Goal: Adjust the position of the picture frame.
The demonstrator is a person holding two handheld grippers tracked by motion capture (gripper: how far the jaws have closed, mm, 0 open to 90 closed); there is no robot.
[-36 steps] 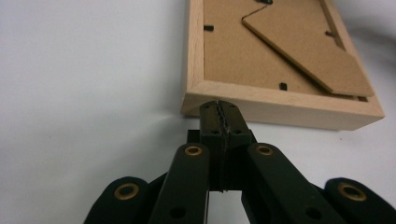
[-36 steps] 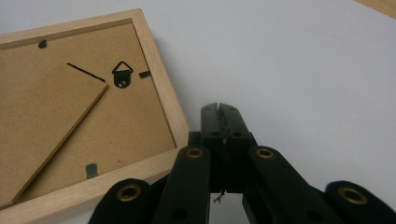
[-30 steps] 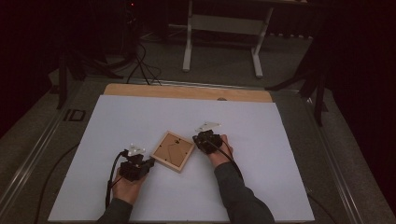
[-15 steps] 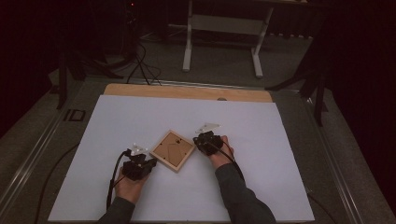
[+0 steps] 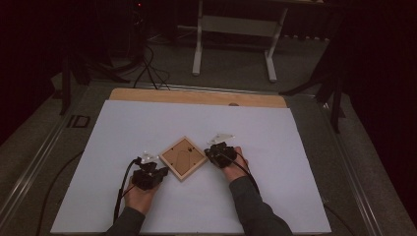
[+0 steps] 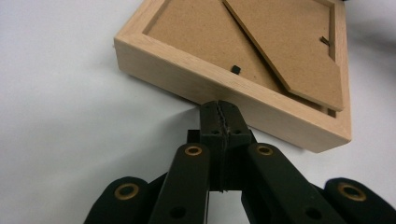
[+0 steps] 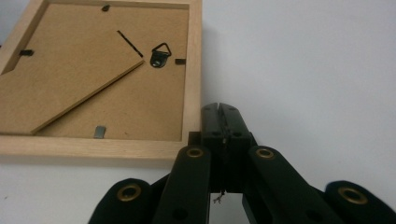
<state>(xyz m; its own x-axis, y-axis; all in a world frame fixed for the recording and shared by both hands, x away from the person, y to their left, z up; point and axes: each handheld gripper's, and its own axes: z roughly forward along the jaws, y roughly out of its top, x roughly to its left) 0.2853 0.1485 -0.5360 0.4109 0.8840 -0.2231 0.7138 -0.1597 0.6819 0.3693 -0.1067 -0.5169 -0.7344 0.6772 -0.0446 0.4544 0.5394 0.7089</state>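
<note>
The left gripper is lying low at the picture frame's near-left edge, jaws pressed together, tips touching the wood rim. The frame is lying face down, turned like a diamond, on the white sheet. The right gripper is sitting just beside the frame's right edge, jaws also pressed together, pinching nothing. Beyond the frame, a wooden table edge is showing, then a white stand on the dark floor.

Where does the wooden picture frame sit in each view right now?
High view: wooden picture frame at centre, turned like a diamond.
Left gripper view: upper right, above the shut tongs.
Right gripper view: upper left, beside the shut tongs.
Shared landmark: fold-out stand on its back.
</note>
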